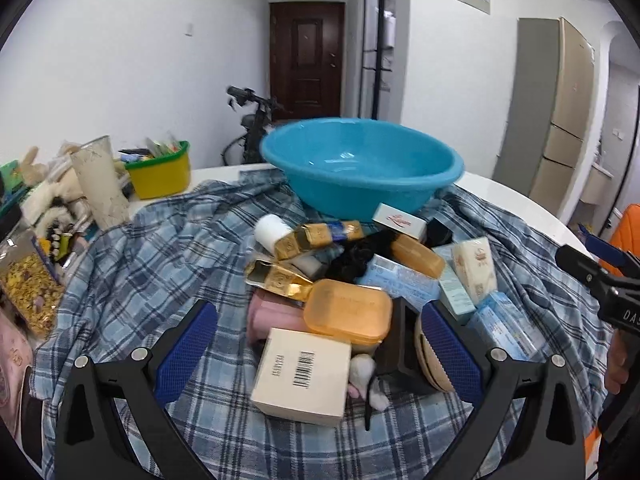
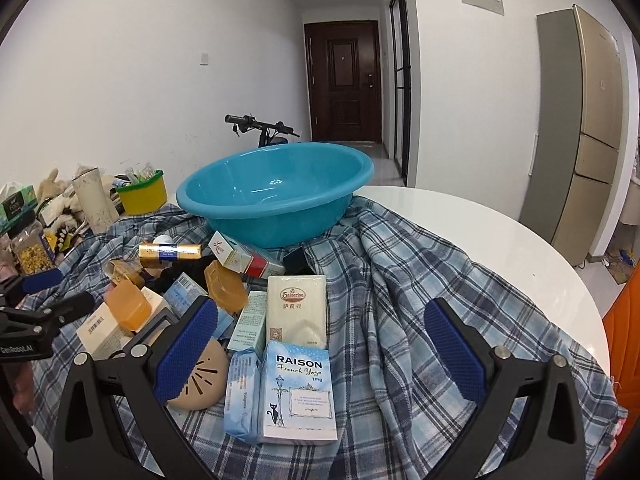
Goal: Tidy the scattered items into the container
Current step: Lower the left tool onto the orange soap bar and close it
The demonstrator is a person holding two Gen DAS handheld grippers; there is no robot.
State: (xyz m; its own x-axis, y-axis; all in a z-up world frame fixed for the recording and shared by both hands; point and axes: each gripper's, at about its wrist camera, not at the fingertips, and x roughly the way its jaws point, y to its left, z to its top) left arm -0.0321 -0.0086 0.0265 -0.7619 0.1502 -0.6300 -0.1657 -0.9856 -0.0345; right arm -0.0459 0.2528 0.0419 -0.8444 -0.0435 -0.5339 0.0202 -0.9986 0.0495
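Note:
An empty blue basin (image 1: 362,164) (image 2: 276,198) stands on a plaid cloth (image 1: 160,248) (image 2: 420,272) at the far side of a pile of small items. My left gripper (image 1: 320,344) is open, its blue pads either side of a cream barcoded box (image 1: 302,374) and an orange soap case (image 1: 348,314). My right gripper (image 2: 320,348) is open above a light blue RAISON box (image 2: 298,392), with a white Salzeriva packet (image 2: 296,308) just beyond. Gold wrapped bars (image 1: 320,236), an amber soap (image 1: 418,256) and pale blue boxes (image 1: 500,324) lie in the heap.
A yellow-green tub (image 1: 160,172) (image 2: 142,194), a worn white cup (image 1: 102,184), plush toys and a snack jar (image 1: 28,288) crowd the left. The white round table (image 2: 500,248) shows bare at the right. A bicycle (image 1: 256,120), door and fridge (image 2: 580,132) stand behind.

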